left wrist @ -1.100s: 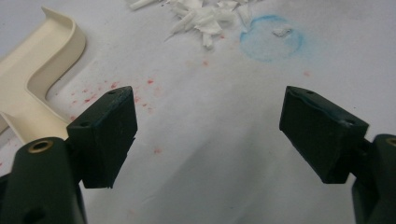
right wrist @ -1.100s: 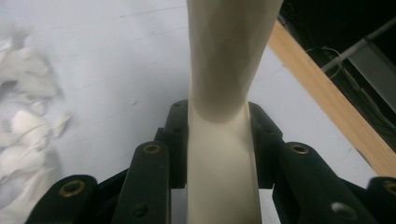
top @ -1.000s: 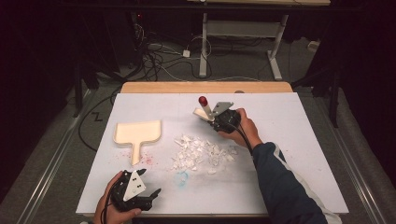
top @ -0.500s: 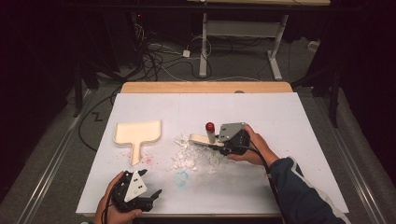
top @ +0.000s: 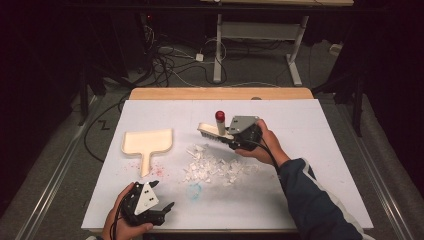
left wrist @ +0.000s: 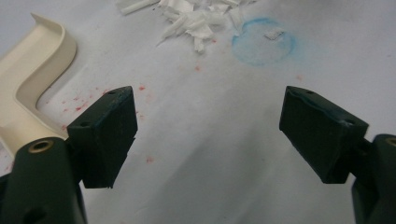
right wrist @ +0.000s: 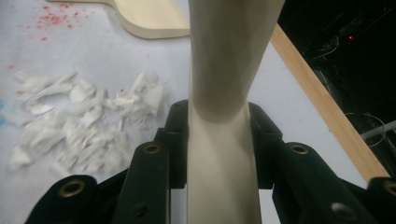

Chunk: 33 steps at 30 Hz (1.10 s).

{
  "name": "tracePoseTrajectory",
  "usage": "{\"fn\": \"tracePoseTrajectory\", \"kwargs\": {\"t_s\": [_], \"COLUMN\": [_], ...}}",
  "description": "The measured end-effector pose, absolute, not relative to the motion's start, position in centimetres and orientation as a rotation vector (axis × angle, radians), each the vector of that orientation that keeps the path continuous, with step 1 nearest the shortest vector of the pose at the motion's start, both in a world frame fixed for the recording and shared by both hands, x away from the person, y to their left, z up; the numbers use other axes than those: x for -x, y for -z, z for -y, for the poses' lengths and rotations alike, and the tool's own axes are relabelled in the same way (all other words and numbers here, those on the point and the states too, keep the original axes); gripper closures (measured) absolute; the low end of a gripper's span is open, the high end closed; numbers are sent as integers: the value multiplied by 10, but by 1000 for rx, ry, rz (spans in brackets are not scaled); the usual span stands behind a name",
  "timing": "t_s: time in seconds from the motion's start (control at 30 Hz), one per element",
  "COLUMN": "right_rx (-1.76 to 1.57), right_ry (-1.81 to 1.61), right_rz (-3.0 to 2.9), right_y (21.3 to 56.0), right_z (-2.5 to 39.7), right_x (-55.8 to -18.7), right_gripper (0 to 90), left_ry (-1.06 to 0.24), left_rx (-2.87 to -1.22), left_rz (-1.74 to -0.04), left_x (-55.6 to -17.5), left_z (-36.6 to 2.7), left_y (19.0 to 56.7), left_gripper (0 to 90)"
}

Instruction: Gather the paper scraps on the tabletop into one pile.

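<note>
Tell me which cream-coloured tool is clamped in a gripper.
The brush with the red-tipped handle: the right gripper is shut on it above the paper scraps. The dustpan lies untouched on the table.

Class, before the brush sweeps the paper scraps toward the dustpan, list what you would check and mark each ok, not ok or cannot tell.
1. Right gripper shut on the brush handle: ok.
2. Bristles touching the table: cannot tell; the brush sits at the far edge of the scraps.
3. Dustpan lying flat, left of the scraps: ok.
4. Dustpan mouth facing the scraps: not ok; its open edge faces the far side.
5. Left gripper open, ready for the dustpan handle: ok.
</note>
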State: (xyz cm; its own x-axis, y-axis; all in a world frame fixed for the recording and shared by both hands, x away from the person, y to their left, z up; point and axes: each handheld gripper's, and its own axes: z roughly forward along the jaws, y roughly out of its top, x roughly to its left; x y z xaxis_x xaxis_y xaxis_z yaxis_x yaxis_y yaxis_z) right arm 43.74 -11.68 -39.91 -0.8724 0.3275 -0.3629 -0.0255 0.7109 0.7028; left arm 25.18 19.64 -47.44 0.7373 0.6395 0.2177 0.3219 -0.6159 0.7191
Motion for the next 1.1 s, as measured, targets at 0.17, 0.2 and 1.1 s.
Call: {"fn": "tracePoseTrajectory", "kwargs": {"t_s": [0.17,0.2,1.1], "right_rx": [-230,-226,182], "right_ry": [-969,-959,-1083], "right_rz": [-2457,-2457,-2572], "right_y": [411,414,412], "right_z": [89,84,102], "right_x": [-453,-455,-396], "right_gripper": [677,677,677], "left_ry": [-607,-608,-595], "left_rx": [-2256,-2256,-2275], "left_rz": [-722,-722,-730], "left_x": [-251,-251,-249], "left_z": [-198,-198,-196], "left_y": [475,475,477], "left_gripper": [183,183,183]}}
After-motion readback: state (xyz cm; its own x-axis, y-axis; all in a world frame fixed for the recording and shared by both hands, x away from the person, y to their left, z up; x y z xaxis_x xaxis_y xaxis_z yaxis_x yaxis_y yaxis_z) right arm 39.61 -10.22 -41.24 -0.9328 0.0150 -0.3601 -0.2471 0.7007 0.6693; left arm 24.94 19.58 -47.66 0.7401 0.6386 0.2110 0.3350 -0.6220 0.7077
